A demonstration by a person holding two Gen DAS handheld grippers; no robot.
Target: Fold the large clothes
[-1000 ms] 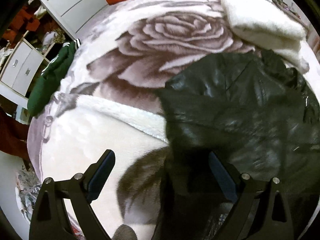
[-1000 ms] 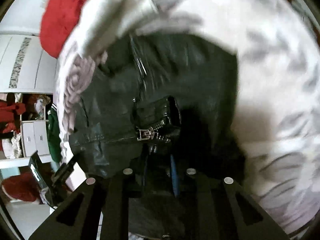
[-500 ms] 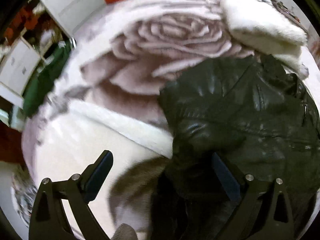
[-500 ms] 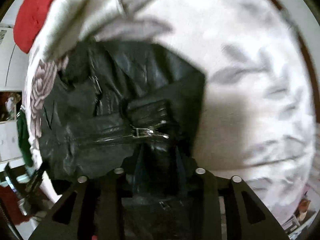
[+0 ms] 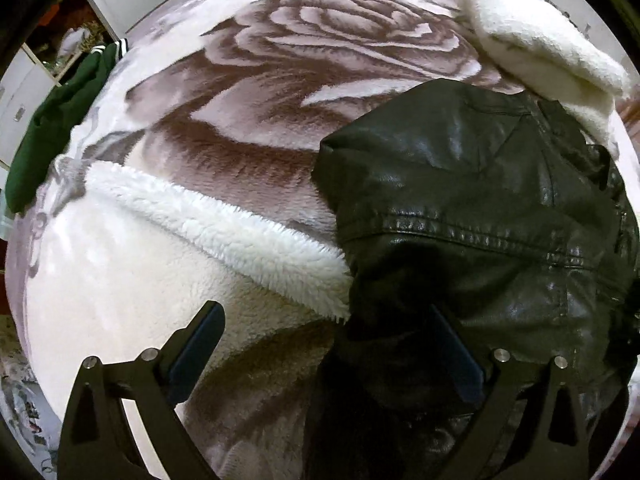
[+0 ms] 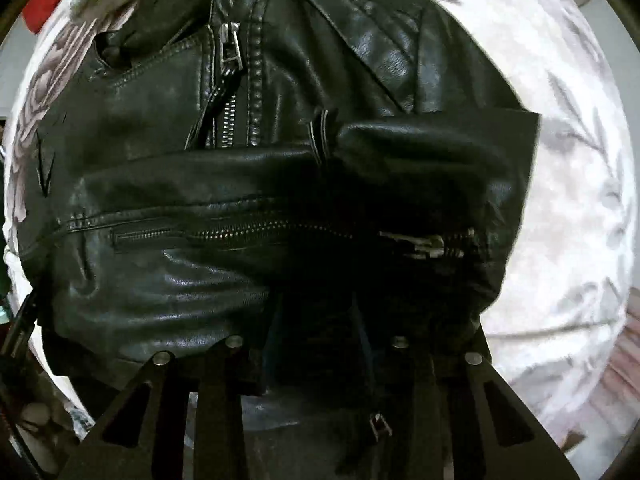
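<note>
Since the earlier frame my right gripper [image 6: 316,320] has carried a fold of the black leather jacket [image 6: 280,160] closer to the lens, so the garment now fills nearly the whole right wrist view, while my left gripper [image 5: 328,336] has barely shifted.

From the left wrist camera, a green garment [image 5: 60,120] hangs over the left edge of the bed. Next comes the rose-print blanket [image 5: 320,40], with a strip of its white fleece underside [image 5: 224,224] turned up across the near part. My left gripper is spread wide, released: its left finger [image 5: 196,344] sits over the fleece, its right finger [image 5: 456,348] over the jacket's near edge, nothing between them. The jacket [image 5: 480,208] lies bunched on the right half of the blanket, and a white fleece fold [image 5: 540,48] sits beyond it at the far right corner.

From the right wrist camera, a sleeve lies across the jacket's front, with the main zipper pull [image 6: 230,48] above it and a cuff zipper [image 6: 424,244] to the right. My right gripper's fingers are drawn close together, clenched on dark jacket leather.
</note>
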